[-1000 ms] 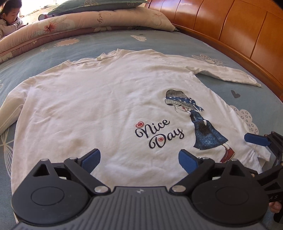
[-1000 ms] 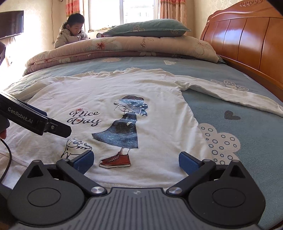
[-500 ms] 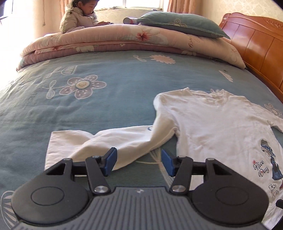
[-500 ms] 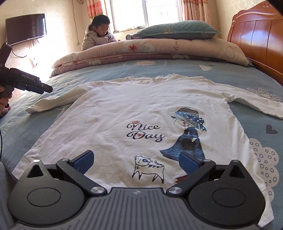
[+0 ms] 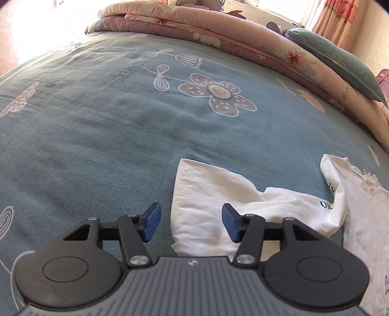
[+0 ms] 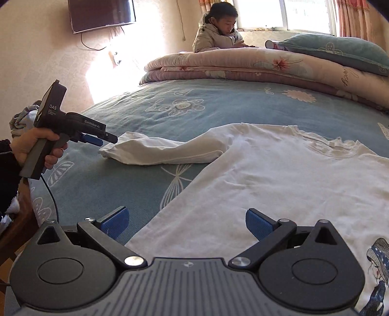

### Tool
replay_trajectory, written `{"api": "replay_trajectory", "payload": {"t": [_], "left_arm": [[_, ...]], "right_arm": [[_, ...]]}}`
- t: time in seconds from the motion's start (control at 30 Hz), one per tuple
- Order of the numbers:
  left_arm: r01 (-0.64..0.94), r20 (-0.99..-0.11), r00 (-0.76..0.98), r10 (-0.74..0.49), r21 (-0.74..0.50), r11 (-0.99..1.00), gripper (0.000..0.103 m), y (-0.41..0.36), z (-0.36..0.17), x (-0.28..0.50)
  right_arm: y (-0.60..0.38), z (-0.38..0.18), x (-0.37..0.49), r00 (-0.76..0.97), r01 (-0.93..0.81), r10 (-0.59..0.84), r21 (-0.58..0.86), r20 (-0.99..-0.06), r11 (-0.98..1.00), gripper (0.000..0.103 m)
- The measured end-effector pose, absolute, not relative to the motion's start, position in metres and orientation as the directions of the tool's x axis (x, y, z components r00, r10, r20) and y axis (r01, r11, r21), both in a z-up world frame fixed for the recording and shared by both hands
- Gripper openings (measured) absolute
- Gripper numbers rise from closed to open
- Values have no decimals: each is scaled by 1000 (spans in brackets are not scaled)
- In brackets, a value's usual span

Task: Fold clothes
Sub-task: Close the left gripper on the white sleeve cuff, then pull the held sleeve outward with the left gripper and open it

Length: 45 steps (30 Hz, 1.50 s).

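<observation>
A white long-sleeved shirt (image 6: 279, 175) with a printed girl lies flat on the blue bed sheet. Its left sleeve (image 5: 211, 199) stretches out to the side, cuff end nearest my left gripper. My left gripper (image 5: 189, 222) is open, its blue pads straddling the cuff edge just above the cloth. In the right wrist view the left gripper (image 6: 97, 139) shows at the sleeve (image 6: 160, 150) tip, held by a hand. My right gripper (image 6: 187, 222) is open over the shirt's lower left side edge, holding nothing.
The blue flowered sheet (image 5: 109, 136) spreads wide to the left. A folded pink quilt (image 6: 243, 65) and a green pillow (image 6: 340, 51) lie along the far side, with a person (image 6: 218, 31) leaning on them. A wall TV (image 6: 102, 14) hangs at the back left.
My left gripper has swung left from the shirt's hem to the sleeve cuff and opened a little wider there. My right gripper has shifted left along the hem to the shirt's left side.
</observation>
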<state>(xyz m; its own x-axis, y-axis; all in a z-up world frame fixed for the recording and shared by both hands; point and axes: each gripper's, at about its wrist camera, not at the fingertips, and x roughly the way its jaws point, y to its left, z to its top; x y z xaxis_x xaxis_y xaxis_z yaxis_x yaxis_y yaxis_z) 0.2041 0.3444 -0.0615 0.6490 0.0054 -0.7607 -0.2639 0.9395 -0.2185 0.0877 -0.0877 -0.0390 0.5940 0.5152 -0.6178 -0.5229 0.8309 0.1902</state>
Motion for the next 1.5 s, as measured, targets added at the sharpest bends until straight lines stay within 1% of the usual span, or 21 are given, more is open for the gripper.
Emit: {"api": "replay_trajectory", "payload": {"t": [0.1, 0.13, 0.23, 0.3, 0.37, 0.4, 0.43, 0.47, 0.53, 0.63, 0.8, 0.87, 0.93, 0.97, 1.03, 1.2, 1.33, 1.4, 1.43, 1.47, 1.5], "left_arm": [[-267, -766, 643, -22, -251, 930, 53, 355, -74, 218], [-261, -764, 644, -35, -262, 929, 51, 356, -76, 221], [-218, -753, 654, -69, -275, 936, 49, 351, -82, 228], [-191, -752, 655, -75, -261, 946, 44, 345, -81, 231], [-168, -755, 653, -62, -224, 960, 26, 337, -80, 232], [-162, -757, 651, -48, -200, 966, 23, 334, -79, 232], [-163, -759, 651, -28, -176, 971, 15, 332, -77, 232], [-162, -758, 652, -19, -163, 973, 12, 332, -75, 232], [-158, -757, 653, -8, -146, 977, 10, 332, -69, 231], [-144, -755, 656, 17, -102, 984, 9, 333, -56, 230], [-71, -765, 644, -4, -65, 995, 8, 333, -44, 231], [-56, -765, 644, -9, -58, 997, 8, 335, -40, 232], [-67, -759, 651, 8, -46, 997, 7, 341, -34, 233], [-78, -755, 655, 22, -39, 996, 5, 345, -31, 234], [-111, -742, 668, 57, -23, 993, 3, 354, -23, 237], [-149, -724, 685, 81, -30, 988, 3, 371, -10, 239], [-106, -743, 669, 8, -85, 991, 5, 374, -16, 239], [-104, -751, 660, -36, -138, 985, 12, 379, -23, 238], [-106, -754, 654, -57, -166, 980, 19, 381, -26, 238], [-107, -760, 646, -78, -192, 976, 33, 384, -30, 237], [-105, -762, 641, -92, -206, 973, 37, 385, -32, 237]], "right_arm": [[-67, -39, 99, 573, -553, 536, 190, -620, 811, 103], [-61, -39, 102, 565, -563, 543, 190, -621, 804, 103], [-40, -39, 113, 543, -593, 563, 191, -623, 783, 103], [-40, -41, 114, 541, -588, 559, 193, -628, 785, 103], [-41, -44, 115, 541, -579, 553, 196, -634, 791, 103], [-42, -46, 115, 541, -575, 549, 197, -637, 794, 103], [-43, -47, 115, 541, -570, 546, 198, -640, 797, 103], [-44, -48, 115, 541, -566, 543, 199, -643, 800, 103], [-45, -50, 115, 540, -560, 539, 202, -646, 803, 103], [-44, -48, 118, 515, -568, 551, 219, -657, 793, 103], [-38, -46, 126, 435, -589, 569, 257, -698, 766, 103], [-37, -44, 128, 444, -582, 562, 253, -697, 773, 103], [-39, -43, 130, 451, -569, 555, 254, -699, 782, 103], [-40, -44, 130, 457, -558, 548, 254, -701, 790, 103], [-43, -45, 131, 462, -544, 537, 252, -706, 800, 103], [-47, -48, 131, 468, -521, 523, 255, -712, 815, 103], [-46, -49, 132, 461, -527, 524, 254, -716, 811, 103], [-46, -49, 132, 458, -531, 529, 258, -715, 807, 103], [-46, -49, 131, 456, -532, 529, 258, -715, 807, 103], [-45, -49, 131, 455, -533, 530, 258, -716, 806, 103], [-45, -49, 131, 453, -535, 531, 258, -716, 805, 103]]}}
